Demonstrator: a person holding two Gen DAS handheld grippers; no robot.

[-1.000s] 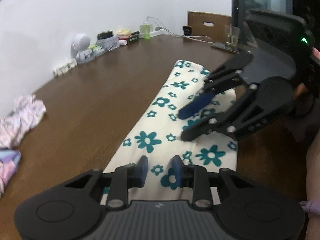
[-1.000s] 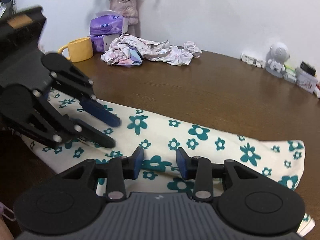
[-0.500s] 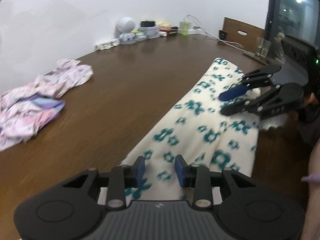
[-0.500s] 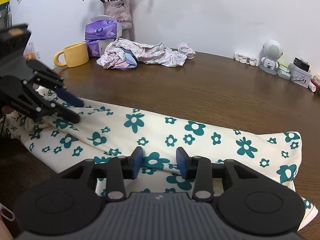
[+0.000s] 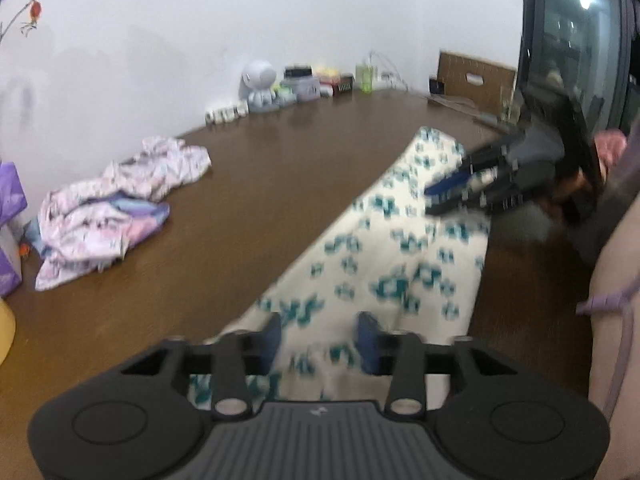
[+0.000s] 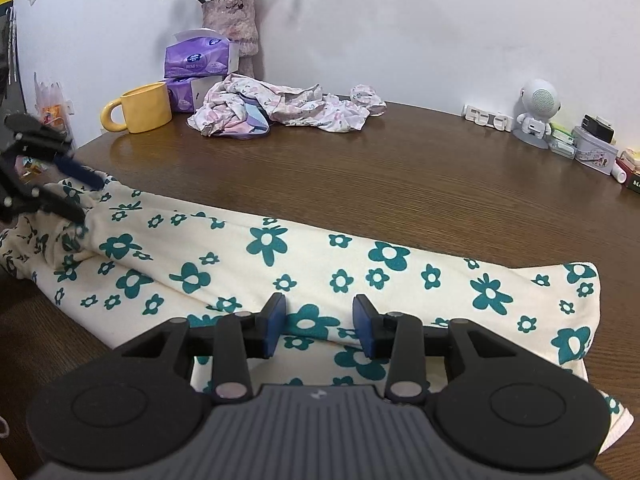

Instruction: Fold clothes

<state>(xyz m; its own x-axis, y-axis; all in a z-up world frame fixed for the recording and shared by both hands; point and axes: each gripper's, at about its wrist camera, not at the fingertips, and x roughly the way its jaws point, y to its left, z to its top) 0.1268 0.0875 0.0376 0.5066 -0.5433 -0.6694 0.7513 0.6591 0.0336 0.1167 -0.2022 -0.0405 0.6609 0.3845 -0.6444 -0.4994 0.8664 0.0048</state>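
Observation:
A cream cloth with teal flowers (image 6: 320, 256) lies as a long folded strip along the near side of the brown table (image 6: 400, 172). In the left wrist view, blurred, the cloth (image 5: 384, 264) runs away toward the upper right. My right gripper (image 6: 320, 326) hovers open over the strip's near edge, with nothing between its fingers. My left gripper (image 5: 320, 340) is open over the strip's other end. From the right wrist view, the left gripper (image 6: 90, 199) sits at the cloth's bunched left end. Seen from the left wrist, the right gripper (image 5: 428, 202) is open above the far part.
A crumpled pile of pink clothes (image 6: 280, 104) lies at the back of the table, beside a yellow mug (image 6: 140, 108), purple tissue packs (image 6: 200, 56) and a flower vase (image 6: 236, 28). A white robot figurine (image 6: 538, 112) and small boxes line the back right.
The two grippers have moved apart along the cloth, the left one out to the strip's left end. The left wrist view has swung left, bringing the pink pile into sight.

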